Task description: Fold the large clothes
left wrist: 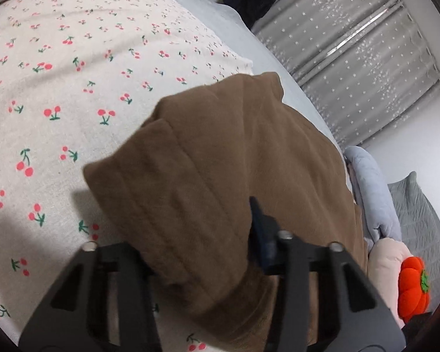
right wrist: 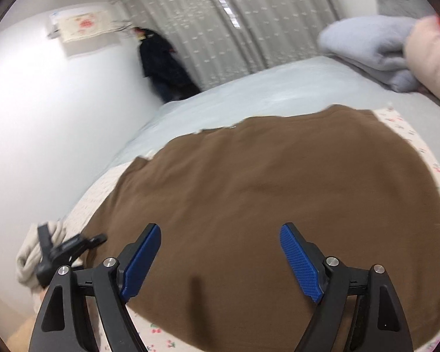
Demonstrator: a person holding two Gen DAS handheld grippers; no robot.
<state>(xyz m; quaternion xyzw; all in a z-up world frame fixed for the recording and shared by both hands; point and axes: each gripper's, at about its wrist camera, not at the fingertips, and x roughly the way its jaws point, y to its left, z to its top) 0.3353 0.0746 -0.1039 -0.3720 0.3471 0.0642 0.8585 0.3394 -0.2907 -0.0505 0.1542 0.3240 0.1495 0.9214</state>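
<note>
A: Where did the brown garment [right wrist: 278,193] lie?

B: Flat on the cherry-print sheet [left wrist: 58,94] of the bed, directly ahead of the right gripper [right wrist: 220,259], whose 2 fingers stood spread above it.

A: And the left gripper [left wrist: 208,252]?

B: Nearer; it pinched a raised fold. Open sheet lay to that fold's left.
</note>
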